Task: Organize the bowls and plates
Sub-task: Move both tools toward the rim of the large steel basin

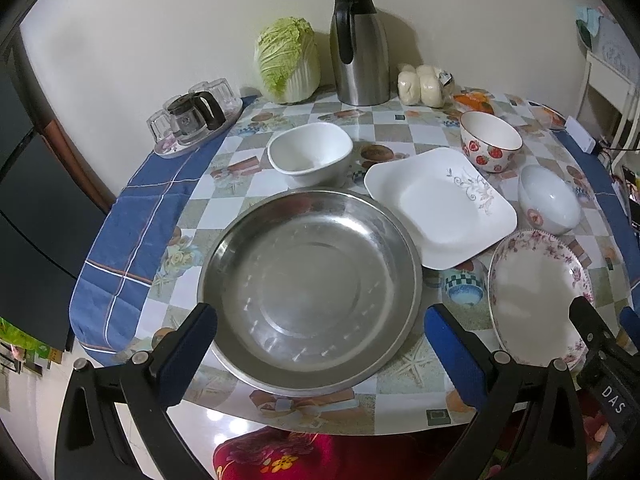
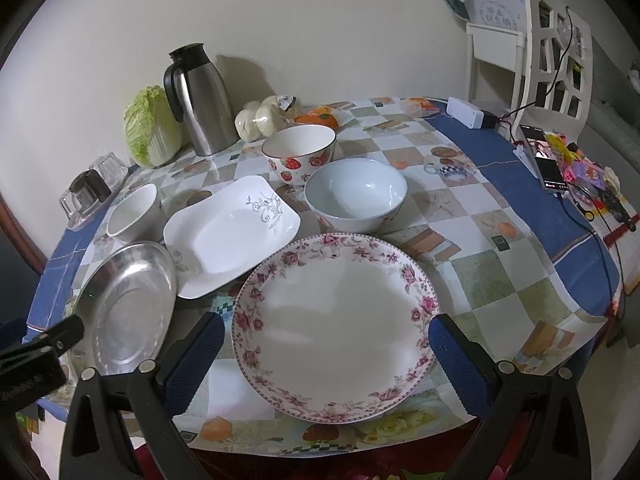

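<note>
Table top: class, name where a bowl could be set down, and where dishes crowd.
Free: checked cloth right of the floral plate and pale bowl, toward the blue border. Crowded: steel plate, square plate, small white bowl, strawberry bowl.

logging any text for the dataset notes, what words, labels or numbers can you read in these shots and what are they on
"DAS": white letters on the black body of the right gripper, seen at the lower right edge of the left wrist view.
White box on the shelf: printed characters, too small and blurred to read.
Phone at the table's right edge: lit screen, nothing legible.
Steamed bun bag label: unreadable.
</note>
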Available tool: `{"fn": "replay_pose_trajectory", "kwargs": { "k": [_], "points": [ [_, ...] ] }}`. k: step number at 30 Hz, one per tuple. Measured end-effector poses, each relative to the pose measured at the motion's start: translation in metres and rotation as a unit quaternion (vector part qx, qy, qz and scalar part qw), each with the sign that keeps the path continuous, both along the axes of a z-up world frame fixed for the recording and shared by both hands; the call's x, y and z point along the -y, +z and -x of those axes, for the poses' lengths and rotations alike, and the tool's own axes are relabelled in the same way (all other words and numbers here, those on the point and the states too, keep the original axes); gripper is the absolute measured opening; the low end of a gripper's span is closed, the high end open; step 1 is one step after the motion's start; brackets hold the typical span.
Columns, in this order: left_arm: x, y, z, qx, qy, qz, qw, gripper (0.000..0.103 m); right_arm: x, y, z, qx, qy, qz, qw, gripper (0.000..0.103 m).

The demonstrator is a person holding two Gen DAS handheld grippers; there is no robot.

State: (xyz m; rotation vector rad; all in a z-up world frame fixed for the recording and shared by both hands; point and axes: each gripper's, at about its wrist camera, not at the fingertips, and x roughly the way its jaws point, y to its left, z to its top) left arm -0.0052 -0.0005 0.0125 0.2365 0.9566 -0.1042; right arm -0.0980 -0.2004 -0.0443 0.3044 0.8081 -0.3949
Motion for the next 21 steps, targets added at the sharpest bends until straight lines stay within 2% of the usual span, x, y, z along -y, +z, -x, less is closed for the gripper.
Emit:
{"fn": "replay_pose_trajectory", "kwargs": {
  "k": [8,21],
  "points": [
    [0.002,-0.005,-0.003,-0.009,0.0,-0.012,0.9999,0.103,-0.005,0.002,-0.001,0.006,0.008,-0.001,1.0,0.103],
    [0.001,-0.007,-0.004,-0.014,0.001,-0.012,0.9998,0.103,-0.008,0.002,-0.003,0.004,0.014,0.008,1.0,0.103]
  ]
}}
